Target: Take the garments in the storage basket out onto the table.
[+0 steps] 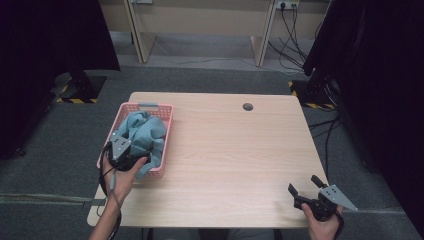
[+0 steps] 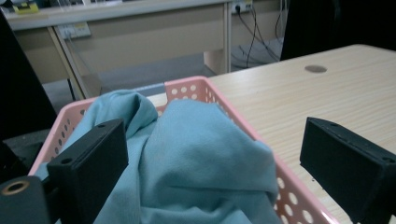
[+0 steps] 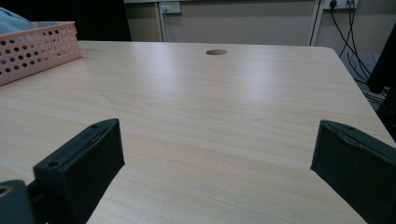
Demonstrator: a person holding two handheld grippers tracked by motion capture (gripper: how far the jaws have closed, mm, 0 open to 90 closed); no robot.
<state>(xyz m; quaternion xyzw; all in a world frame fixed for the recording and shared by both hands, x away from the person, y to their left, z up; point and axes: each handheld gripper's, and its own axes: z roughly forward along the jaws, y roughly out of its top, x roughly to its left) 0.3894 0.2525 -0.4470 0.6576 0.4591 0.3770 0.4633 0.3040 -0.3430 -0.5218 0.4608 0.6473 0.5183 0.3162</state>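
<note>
Two hand-held grippers stood released: the left hand-held gripper (image 2: 212, 170) hovered over blue cloth (image 2: 196, 158) heaped in a pink basket (image 1: 116, 122), the right hand-held gripper (image 3: 219, 172) above bare counter (image 3: 224, 107).

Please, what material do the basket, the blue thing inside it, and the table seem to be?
Basket: most likely moulded plastic, matt pink, with rows of round holes in its walls. Cloth: soft light blue fabric, matt, lying in loose folds, perhaps cotton knit. Table: pale wood-grain top with slight sheen, possibly laminate rather than solid wood.
</note>
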